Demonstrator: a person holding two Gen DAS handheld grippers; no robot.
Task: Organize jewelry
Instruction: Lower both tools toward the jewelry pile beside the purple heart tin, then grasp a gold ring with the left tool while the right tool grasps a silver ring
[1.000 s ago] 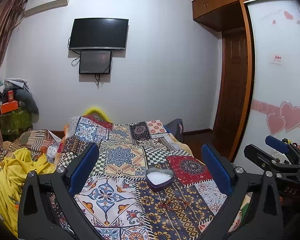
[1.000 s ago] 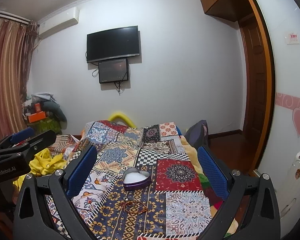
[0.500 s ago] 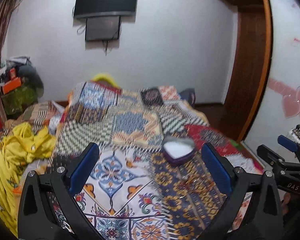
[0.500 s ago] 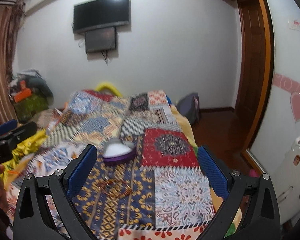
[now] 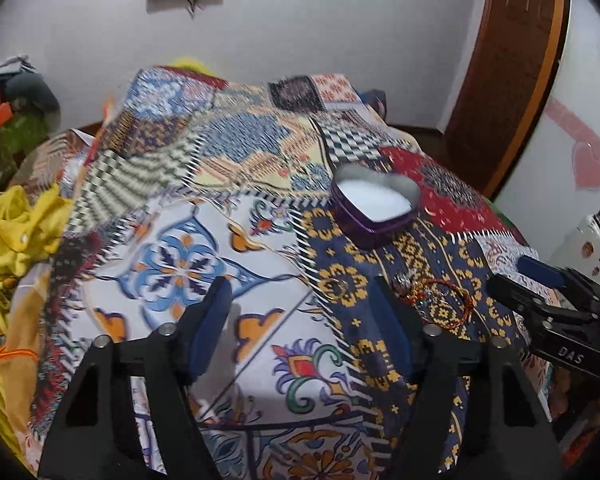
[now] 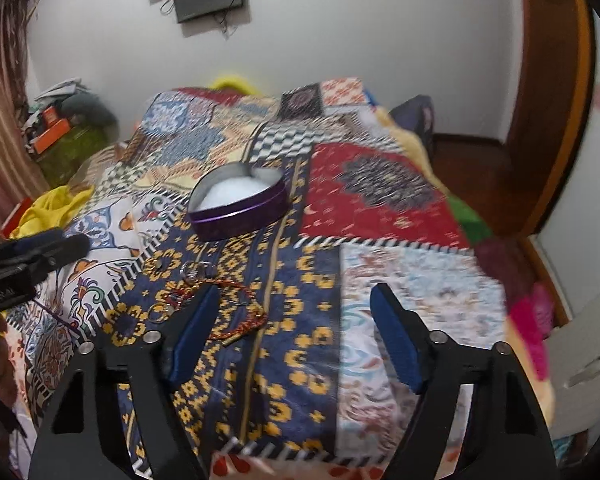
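Two tools in play, and I'm seeing both hanging over the bed (image 5: 228,240) with nothing between their pads. Left tool (image 5: 300,300) and right tool (image 6: 294,306) have both just been closing in, jaws now sitting partway open. Purple heart-shaped box (image 6: 240,208) is sitting lid-off around the middle of the patchwork quilt. Red bracelet (image 6: 236,312) and a couple of small rings (image 6: 160,266) are lying on the blue-and-yellow patch, just nearer me than the box.
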